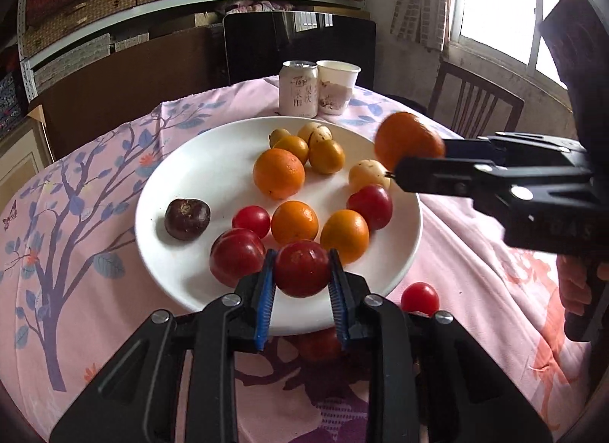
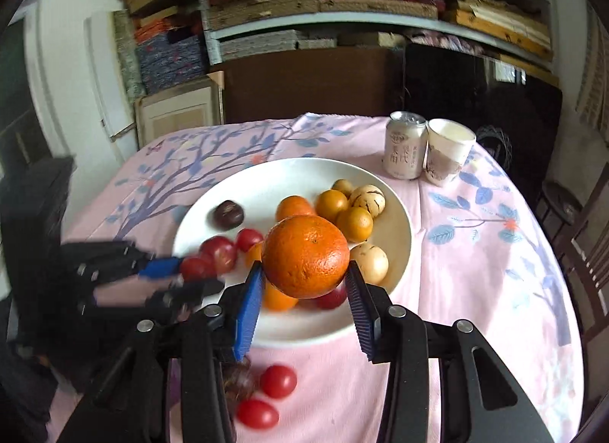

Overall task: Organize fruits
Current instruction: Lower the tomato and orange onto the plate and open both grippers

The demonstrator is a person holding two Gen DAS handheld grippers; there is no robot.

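A can (image 1: 298,89) and paper cup (image 1: 337,86) are standing behind the white plate (image 1: 213,161) on the table (image 1: 475,271). The left tool (image 1: 302,270) is gripping a red plum (image 1: 302,268) over the plate's near rim, crowded by neighbouring fruit, while the right tool (image 2: 306,275) is holding an orange (image 2: 305,255) above the plate.

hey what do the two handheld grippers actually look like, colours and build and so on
Both look alike. The left gripper and right gripper have chunky matte black frames with triangular cutouts and round silver bolt heads at the joints. Each has two fingers lined with ribbed blue pads. No cables or clear markings show. Beneath the right gripper, part of a bare hand shows; no sleeve is discernible.
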